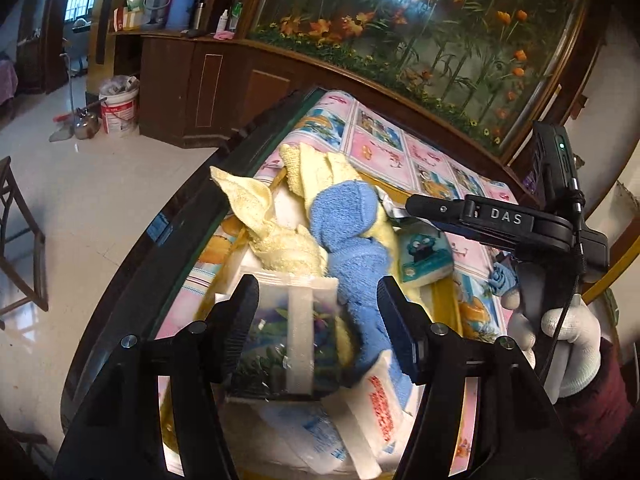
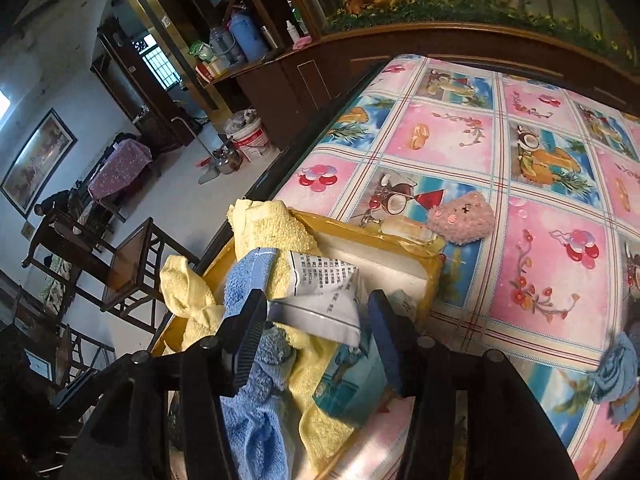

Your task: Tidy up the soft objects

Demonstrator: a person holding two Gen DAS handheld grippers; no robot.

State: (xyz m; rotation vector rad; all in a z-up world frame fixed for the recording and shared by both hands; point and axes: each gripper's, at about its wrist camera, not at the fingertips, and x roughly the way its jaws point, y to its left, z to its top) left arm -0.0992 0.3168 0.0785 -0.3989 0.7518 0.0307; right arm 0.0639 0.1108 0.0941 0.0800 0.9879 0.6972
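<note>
While the bench [image 2: 532,248] fills most of both views under its pink-and-blue fruit-print cloth, the real action is in the yellow-rimmed tray [image 2: 372,232] sitting near its edge. That tray is stuffed: a yellow towel [image 1: 280,220] is draped over the far side, and a blue towel [image 1: 352,248] lies across the middle on top of it. A clear flower-print packet [image 1: 292,340] stands at the near end, next to a white packet with red print [image 1: 380,404].

The left hand-held gripper [image 1: 320,320] hovers over the clear packet and the blue towel with its jaws spread, not pressing on either. The right hand-held gripper [image 2: 316,332], gripped by a white-gloved hand [image 1: 568,340], hangs over a white printed pouch [image 2: 320,296] lying on the towels. Its jaws are apart too, and the pouch sits between them, though I can't tell for sure whether the pads touch it.

Outside the tray, a small pink plush toy [image 2: 460,218] lies on the cloth just beside the tray's far corner. A little blue cloth bundle [image 2: 616,368] sits well apart at the right.
</note>
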